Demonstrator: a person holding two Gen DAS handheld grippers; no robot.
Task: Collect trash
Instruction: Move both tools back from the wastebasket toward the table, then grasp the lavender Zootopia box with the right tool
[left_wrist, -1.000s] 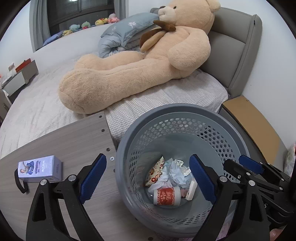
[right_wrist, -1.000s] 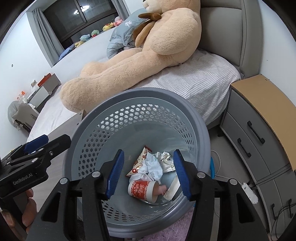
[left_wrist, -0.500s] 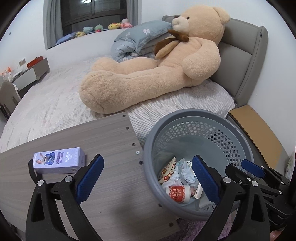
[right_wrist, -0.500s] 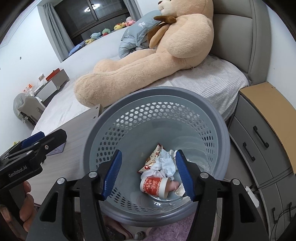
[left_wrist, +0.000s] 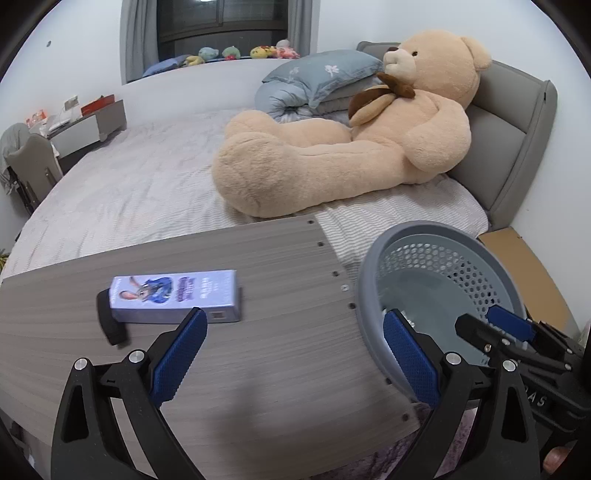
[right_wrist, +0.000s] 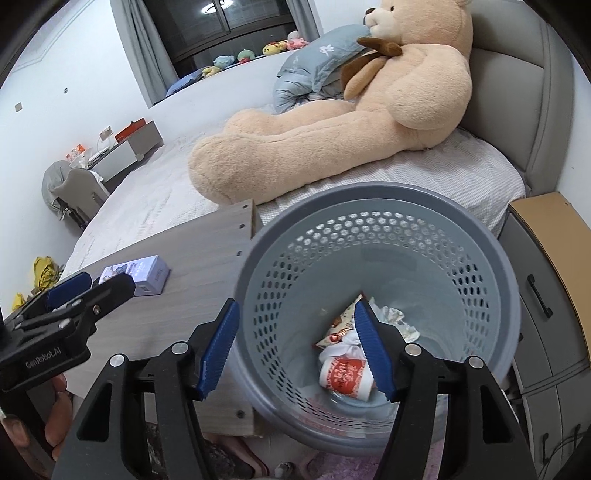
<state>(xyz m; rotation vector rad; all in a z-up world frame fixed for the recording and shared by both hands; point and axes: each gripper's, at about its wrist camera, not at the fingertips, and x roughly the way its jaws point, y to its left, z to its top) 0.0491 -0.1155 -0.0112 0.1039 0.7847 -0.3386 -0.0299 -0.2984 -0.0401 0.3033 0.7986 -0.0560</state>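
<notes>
A lilac printed box (left_wrist: 175, 295) lies flat on the grey wood table (left_wrist: 277, 266), just beyond my left gripper (left_wrist: 295, 354), whose jaws stand wide open and empty above the tabletop. The grey perforated basket (right_wrist: 369, 192) stands off the table's right end. It holds a red and white cup (right_wrist: 345, 376), crumpled paper (right_wrist: 395, 321) and a printed wrapper (right_wrist: 340, 325). My right gripper (right_wrist: 295, 350) hovers over the basket's near rim. Its jaws are opening and nothing is held between them. The box (right_wrist: 136, 275) also shows in the right wrist view, behind the left gripper (right_wrist: 74, 295).
A black object (left_wrist: 110, 321) rests against the box's left end. A large teddy bear (left_wrist: 332, 147) lies on the bed (left_wrist: 129, 192) behind the table. A nightstand with drawers (right_wrist: 546, 277) stands right of the basket. A purple rug (right_wrist: 351, 465) lies below.
Both grippers have swung left from over the basket toward the table. The box now sits near the left gripper's middle. The right gripper's jaws have spread wider.
</notes>
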